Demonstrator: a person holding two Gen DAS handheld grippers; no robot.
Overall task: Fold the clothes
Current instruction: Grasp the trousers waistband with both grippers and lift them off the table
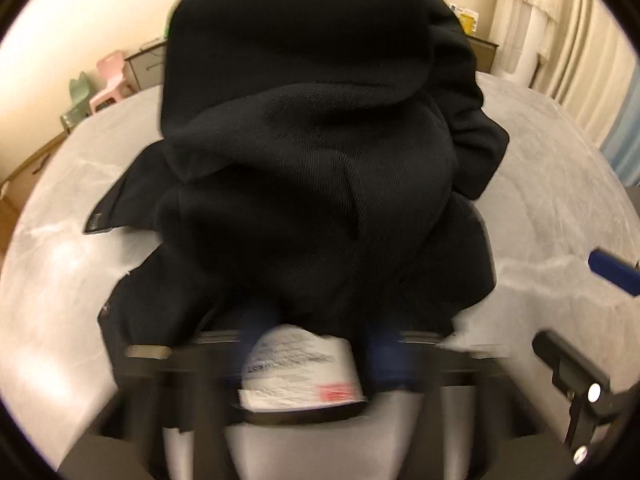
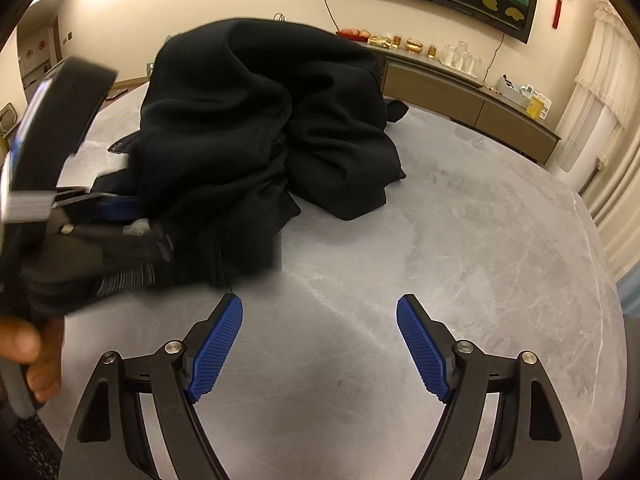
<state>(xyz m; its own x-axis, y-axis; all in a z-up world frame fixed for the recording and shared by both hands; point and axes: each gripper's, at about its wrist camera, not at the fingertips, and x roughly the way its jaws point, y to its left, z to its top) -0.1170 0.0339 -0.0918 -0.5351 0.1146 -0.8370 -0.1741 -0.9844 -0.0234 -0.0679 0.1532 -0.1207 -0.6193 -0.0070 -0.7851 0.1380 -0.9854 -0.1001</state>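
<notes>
A black garment lies bunched in a heap on the grey marble table; it also shows in the right wrist view. My left gripper is shut on the garment's near edge, by a white care label; its blue fingers are mostly hidden by cloth and blur. In the right wrist view the left gripper is at the heap's left side, gripping cloth. My right gripper is open and empty above bare table, just in front of the heap. One of its fingertips shows in the left wrist view.
A low sideboard with glasses and small items runs along the back wall. Curtains hang at the right. A pink chair and a green chair stand beyond the table's left edge.
</notes>
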